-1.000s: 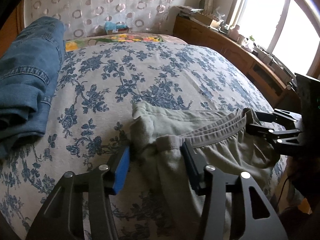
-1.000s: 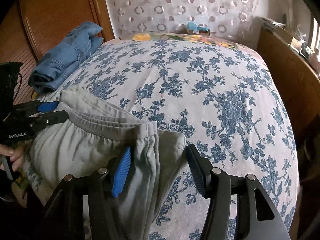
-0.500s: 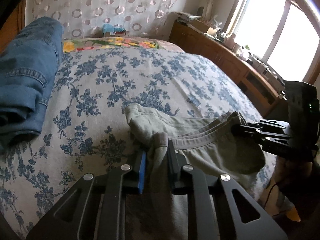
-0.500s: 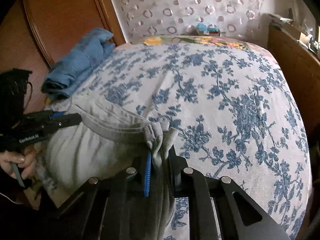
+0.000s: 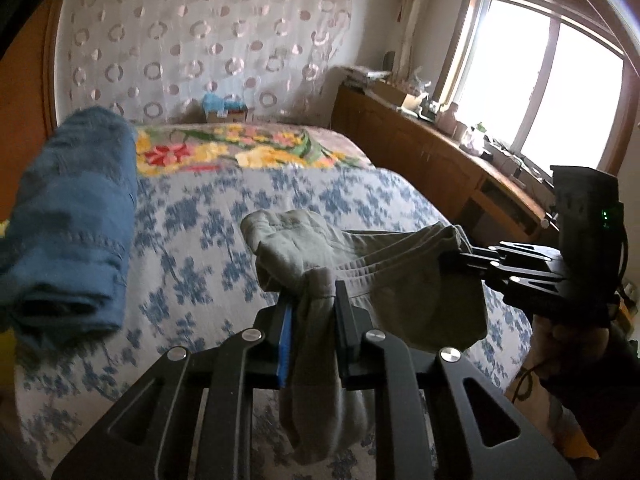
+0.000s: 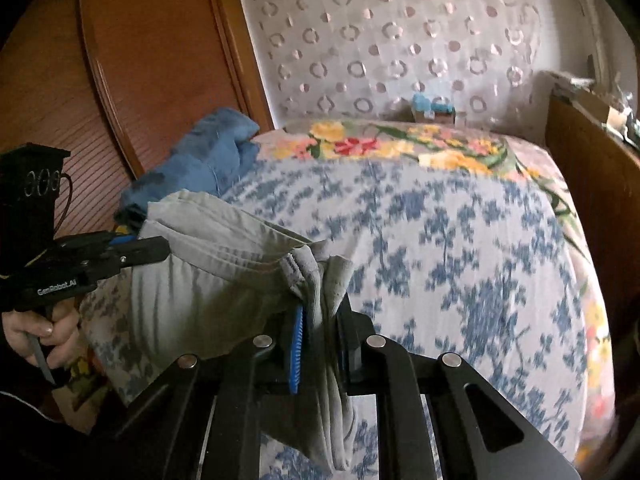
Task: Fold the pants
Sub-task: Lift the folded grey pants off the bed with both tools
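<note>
Lifting grey pants (image 5: pixel 404 280) off the bed (image 5: pixel 208 240), left tongs (image 5: pixel 314 312), right tongs (image 6: pixel 320 320) now clamped on waistband, earlier wide

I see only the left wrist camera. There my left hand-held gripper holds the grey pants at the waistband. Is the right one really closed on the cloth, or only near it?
Observer: It is closed. In the right wrist view the right hand-held gripper is shut on the grey pants, with the bunched waistband between its pads.
Operator: Does any cloth hang under it?
Observer: Yes, a thick fold hangs down below the jaws, toward the camera.
Operator: And what do you see behind my left one?
Observer: A hand holds the handle of the left hand-held gripper, with its fingers curled around a thin lever.
</note>
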The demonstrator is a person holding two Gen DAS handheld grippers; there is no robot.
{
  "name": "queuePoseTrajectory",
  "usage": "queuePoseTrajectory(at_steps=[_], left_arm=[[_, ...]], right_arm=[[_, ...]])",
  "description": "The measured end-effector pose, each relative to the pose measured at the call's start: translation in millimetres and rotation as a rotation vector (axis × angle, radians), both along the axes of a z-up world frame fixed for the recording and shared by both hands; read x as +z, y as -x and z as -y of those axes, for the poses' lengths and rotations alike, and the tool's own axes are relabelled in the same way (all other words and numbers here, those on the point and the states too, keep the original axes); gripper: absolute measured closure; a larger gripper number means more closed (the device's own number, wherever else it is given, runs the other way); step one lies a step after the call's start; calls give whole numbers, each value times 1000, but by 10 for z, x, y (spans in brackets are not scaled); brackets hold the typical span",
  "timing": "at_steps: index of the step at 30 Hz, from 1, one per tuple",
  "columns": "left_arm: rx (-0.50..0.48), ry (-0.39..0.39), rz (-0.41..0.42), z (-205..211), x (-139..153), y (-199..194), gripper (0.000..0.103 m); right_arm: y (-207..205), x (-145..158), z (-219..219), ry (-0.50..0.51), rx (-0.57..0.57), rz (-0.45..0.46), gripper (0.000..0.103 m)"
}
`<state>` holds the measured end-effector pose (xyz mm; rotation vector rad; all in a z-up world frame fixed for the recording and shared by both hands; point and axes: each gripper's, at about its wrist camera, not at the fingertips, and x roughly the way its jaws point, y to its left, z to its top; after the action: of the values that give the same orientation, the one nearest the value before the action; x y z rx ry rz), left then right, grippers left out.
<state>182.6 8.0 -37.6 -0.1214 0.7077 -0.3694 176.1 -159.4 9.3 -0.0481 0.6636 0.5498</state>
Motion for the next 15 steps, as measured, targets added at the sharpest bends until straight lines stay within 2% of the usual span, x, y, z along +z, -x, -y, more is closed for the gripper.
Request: queuePoseTrajectory(at_steps=[15], left_arm=[[35,-18,135,-184,444,-181,84]], right_arm=[[-183,394,-229,12,29,143,89]])
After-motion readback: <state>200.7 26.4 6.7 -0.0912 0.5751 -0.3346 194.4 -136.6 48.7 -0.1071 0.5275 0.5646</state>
